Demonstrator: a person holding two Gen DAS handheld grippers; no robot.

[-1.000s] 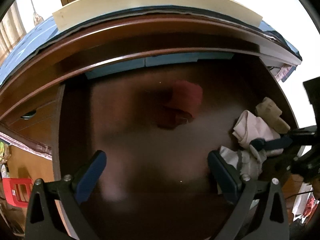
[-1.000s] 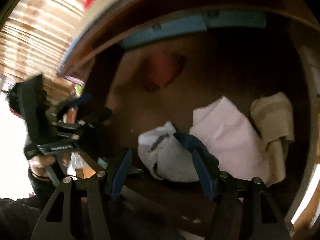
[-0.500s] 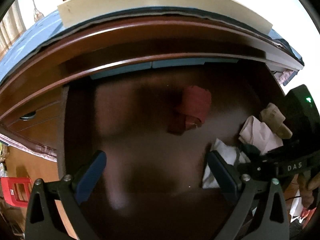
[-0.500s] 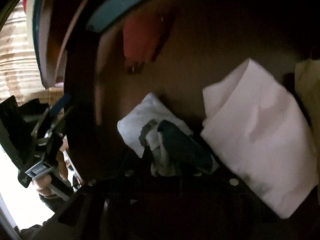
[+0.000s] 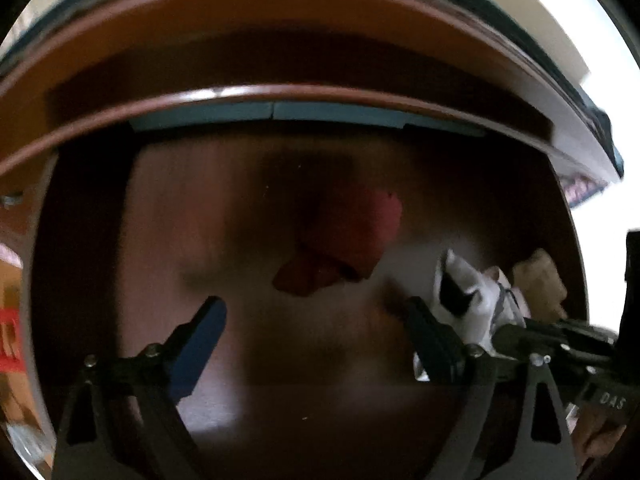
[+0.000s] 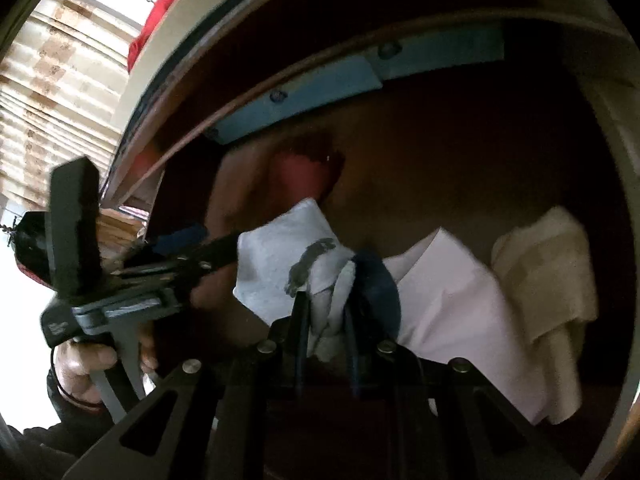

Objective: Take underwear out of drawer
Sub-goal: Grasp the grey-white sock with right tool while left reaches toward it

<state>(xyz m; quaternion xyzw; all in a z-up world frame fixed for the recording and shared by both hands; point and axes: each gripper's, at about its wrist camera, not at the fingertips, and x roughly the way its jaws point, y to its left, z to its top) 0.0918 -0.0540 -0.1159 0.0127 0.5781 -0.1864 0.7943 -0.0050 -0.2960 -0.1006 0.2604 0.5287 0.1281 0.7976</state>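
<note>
The open dark wooden drawer (image 5: 80, 240) fills both views. My right gripper (image 6: 332, 292) is shut on white underwear with a grey mark (image 6: 288, 256) and holds it lifted off the drawer floor; it also shows in the left wrist view (image 5: 472, 300). My left gripper (image 5: 316, 328) is open and empty over the drawer's middle, its right finger close to the white underwear. A red garment (image 5: 352, 236) lies near the drawer's back. A pale pink garment (image 6: 460, 304) and a cream one (image 6: 548, 272) lie at the right.
The desk's edge with blue strips (image 5: 280, 112) overhangs the drawer's back. The person's hand holds my left gripper at the left of the right wrist view (image 6: 80, 356). A curtain (image 6: 60, 100) hangs behind.
My right gripper closed on the white underwear and raised it. My left gripper moved forward into the drawer and stayed open.
</note>
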